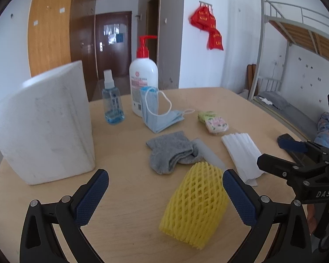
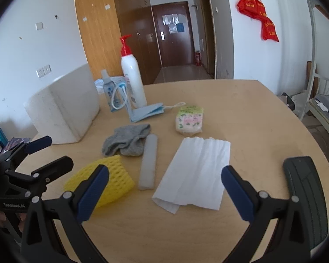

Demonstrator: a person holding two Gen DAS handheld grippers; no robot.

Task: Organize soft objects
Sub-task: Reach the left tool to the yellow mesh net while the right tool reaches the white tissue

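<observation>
Left gripper point(image 1: 165, 199), jaws wide apart and empty, poised over the near table point(image 1: 125, 219) with the yellow foam net point(image 1: 194, 206) lying between its pads point(image 1: 92, 199); right gripper point(image 2: 164, 195), likewise spread and empty, faces the folded white tissue point(image 2: 195, 171). Judged step: first pickup; best done by lowering squarely and closing gently across the net's narrow width, since foam likely crushes. Beyond lie the grey sock point(image 1: 172, 151) touching a translucent strip point(image 1: 210, 153), then the floral sponge point(image 1: 213, 123) and blue mask point(image 1: 162, 114); farthest, the white foam box point(image 1: 43, 127), presumably the destination.
</observation>
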